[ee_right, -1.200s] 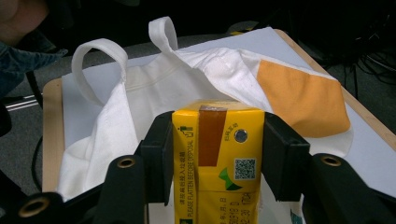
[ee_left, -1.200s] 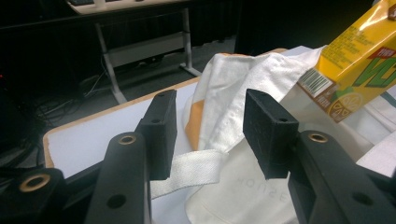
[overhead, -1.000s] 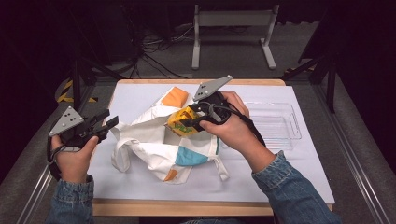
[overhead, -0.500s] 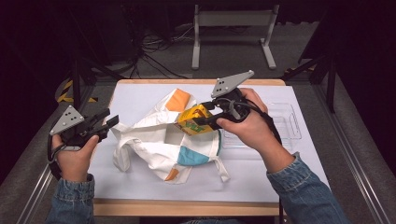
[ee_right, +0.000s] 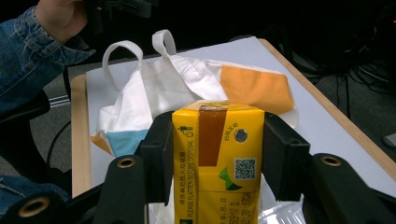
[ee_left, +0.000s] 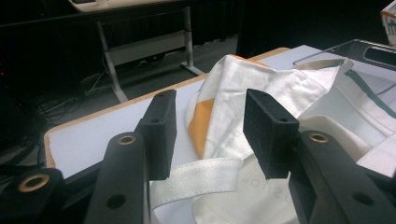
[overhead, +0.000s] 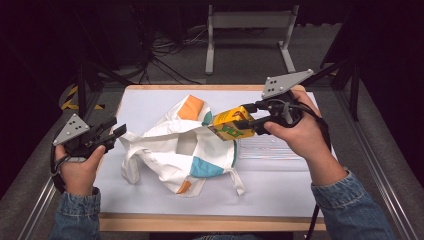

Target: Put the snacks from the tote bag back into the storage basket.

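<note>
Desk [overhead: 150, 102]: white top, carrying everything.
Bag [overhead: 175, 150]: white cloth with orange and blue patches, slumped mid-desk, mouth loose.
Tray [overhead: 270, 149]: clear plastic, just right of the bag.
Carton [overhead: 231, 123]: yellow drink box, lifted above the bag's right edge, over the tray's near end.
Right gripper [overhead: 247, 121]: jaws clamped on the carton's two sides.
Left gripper [overhead: 116, 133]: at the bag's left edge, jaws half apart; strap [ee_left: 196, 179] lies between them, apparently unpinched.
Advice: keep the carton level, clear the bag's rim, set it down flat.
</note>
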`<state>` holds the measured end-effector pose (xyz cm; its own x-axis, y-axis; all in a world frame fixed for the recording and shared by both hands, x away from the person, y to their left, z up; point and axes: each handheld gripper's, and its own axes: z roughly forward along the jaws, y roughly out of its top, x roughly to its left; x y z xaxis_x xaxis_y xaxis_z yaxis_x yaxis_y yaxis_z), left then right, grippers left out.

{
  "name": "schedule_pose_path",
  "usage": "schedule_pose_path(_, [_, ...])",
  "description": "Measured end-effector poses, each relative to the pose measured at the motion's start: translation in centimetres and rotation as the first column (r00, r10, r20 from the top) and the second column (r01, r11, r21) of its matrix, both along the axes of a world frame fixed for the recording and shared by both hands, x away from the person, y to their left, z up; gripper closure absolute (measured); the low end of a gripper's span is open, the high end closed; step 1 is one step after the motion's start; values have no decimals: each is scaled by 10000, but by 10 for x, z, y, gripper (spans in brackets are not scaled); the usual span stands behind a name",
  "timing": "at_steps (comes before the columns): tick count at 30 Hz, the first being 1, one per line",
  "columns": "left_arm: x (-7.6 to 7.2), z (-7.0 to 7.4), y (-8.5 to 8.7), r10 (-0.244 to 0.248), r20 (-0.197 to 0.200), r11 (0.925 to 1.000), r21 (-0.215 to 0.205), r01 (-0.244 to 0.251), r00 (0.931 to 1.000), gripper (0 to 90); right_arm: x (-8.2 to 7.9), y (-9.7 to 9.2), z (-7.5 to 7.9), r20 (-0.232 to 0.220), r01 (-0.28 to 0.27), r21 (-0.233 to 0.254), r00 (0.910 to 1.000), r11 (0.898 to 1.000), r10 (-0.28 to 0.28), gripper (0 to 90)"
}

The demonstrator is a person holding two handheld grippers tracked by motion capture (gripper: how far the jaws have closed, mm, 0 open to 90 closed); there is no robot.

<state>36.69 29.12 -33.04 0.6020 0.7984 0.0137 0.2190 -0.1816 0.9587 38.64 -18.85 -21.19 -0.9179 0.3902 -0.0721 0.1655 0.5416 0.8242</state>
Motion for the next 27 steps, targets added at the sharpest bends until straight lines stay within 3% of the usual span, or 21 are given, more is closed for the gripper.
schedule_pose_path(15, [0, 1, -2, 4, 7, 10000, 38, -4, 10000, 551, 4, -64, 11, 167, 778, 477, 9968, 9958, -787, 504])
schedule_pose_path(27, [-4, 0, 1, 125, -16, 9999, 92, -125, 9999, 550, 17, -96, 5, 275, 1146, 423, 9929, 9925, -1159, 503])
